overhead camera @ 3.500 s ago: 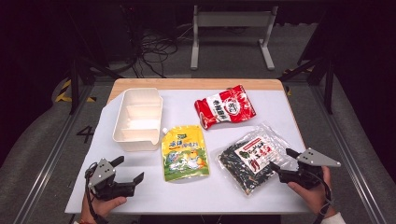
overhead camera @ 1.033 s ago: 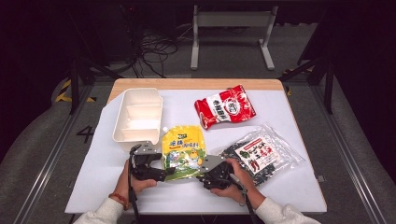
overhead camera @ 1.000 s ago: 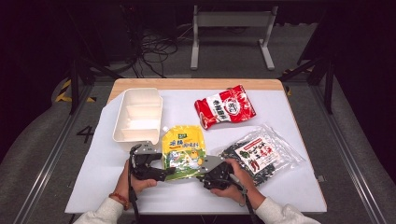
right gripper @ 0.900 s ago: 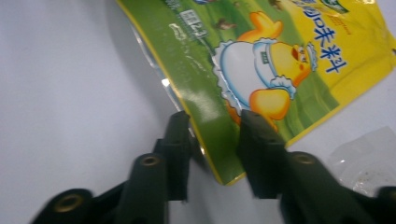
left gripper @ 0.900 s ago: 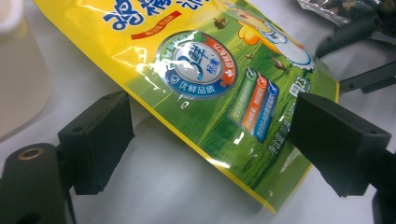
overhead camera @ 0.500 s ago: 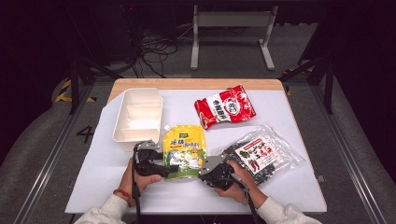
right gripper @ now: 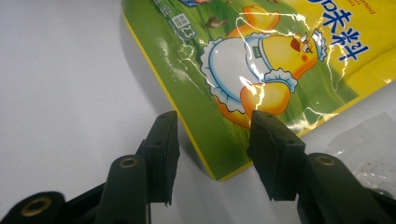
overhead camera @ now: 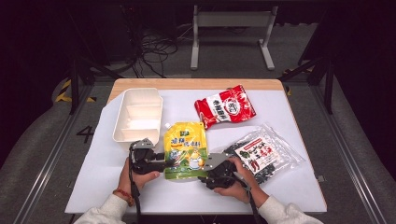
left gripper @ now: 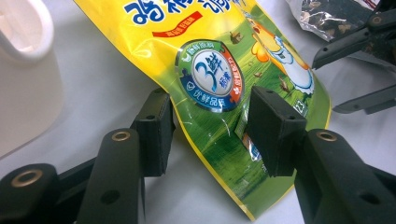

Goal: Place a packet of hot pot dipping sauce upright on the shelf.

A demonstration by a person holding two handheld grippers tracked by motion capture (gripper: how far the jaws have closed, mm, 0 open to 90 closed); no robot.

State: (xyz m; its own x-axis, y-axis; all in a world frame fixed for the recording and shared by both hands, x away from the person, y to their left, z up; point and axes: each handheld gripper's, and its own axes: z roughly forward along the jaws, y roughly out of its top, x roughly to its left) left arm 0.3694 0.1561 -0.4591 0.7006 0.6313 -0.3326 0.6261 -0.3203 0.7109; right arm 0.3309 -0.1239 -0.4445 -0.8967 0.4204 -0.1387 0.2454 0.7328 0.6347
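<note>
A yellow and green pouch with a cartoon chick lies flat at the front middle of the white table. My left gripper stands open at the pouch's near left edge; in the left gripper view that edge of the pouch lies between the spread jaws of the left gripper. My right gripper is open at the pouch's near right corner. In the right gripper view the right gripper has one pad on each side of the green corner of the pouch, with a gap on both sides.
A white divided tray stands behind the left gripper. A red snack packet lies at the back middle. A clear bag of dark pieces lies right of the pouch, close to the right hand. The right gripper's jaws appear across the pouch.
Both grippers have come in from the table's front corners to the pouch's near edge. Over the last second they edged closer, so the pouch now lies between each pair of jaws.
</note>
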